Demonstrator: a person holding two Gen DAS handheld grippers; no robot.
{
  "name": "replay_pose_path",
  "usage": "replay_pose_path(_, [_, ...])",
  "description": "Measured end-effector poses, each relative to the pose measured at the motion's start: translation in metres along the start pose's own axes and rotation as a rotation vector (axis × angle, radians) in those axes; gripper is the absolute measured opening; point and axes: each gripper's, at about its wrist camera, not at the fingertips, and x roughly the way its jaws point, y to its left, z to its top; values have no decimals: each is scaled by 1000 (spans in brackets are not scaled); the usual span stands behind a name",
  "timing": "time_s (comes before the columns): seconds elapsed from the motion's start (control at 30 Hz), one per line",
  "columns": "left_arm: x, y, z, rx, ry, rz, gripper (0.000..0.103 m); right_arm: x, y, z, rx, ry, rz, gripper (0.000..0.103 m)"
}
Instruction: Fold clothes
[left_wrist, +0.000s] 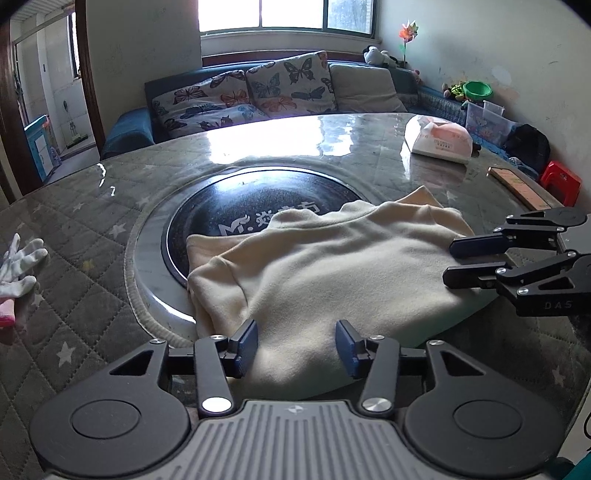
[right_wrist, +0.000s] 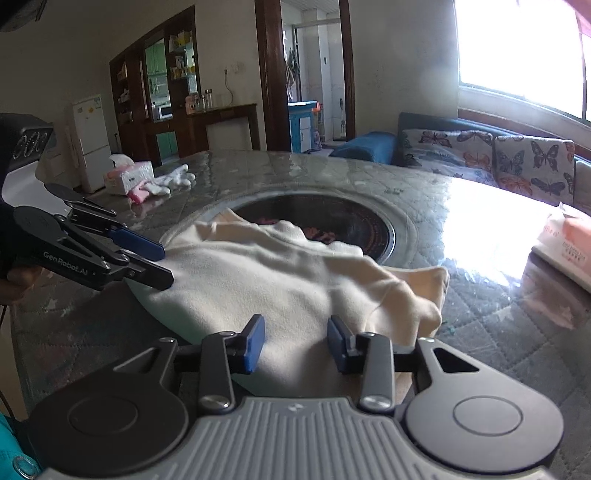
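A cream garment (left_wrist: 332, 269) lies folded over the round dark cooktop (left_wrist: 240, 206) set in the table; it also shows in the right wrist view (right_wrist: 266, 280). My left gripper (left_wrist: 295, 345) is open and empty, its blue pads just above the garment's near edge. My right gripper (right_wrist: 295, 341) is open and empty over another edge of the garment. Each gripper appears in the other's view: the right one (left_wrist: 448, 262) at the garment's right edge, the left one (right_wrist: 166, 264) at its left edge, both with jaws apart.
The table (left_wrist: 74, 236) has a quilted grey cover under glass. White gloves (left_wrist: 18, 266) and a pink item lie at the left. A tissue pack (left_wrist: 439, 138) and a wooden ruler (left_wrist: 517, 188) lie at the far right. A sofa with butterfly cushions (left_wrist: 258, 88) stands behind.
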Motion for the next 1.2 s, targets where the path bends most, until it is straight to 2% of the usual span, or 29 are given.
replay_pose_path(0.47, [4, 0, 0, -5, 14, 16, 55, 0, -5, -2, 21, -6, 11, 42])
replay_pose_path(0.67, [4, 0, 1, -15, 12, 17, 57, -3, -4, -1, 24, -18, 11, 48])
replay_pose_path(0.83, [8, 3, -3, -26, 15, 23, 65, -1, -2, -2, 18, -9, 0, 53])
replay_pose_path(1.2, [7, 6, -3, -42, 14, 26, 69, 0, 0, -4, 23, -12, -20, 60])
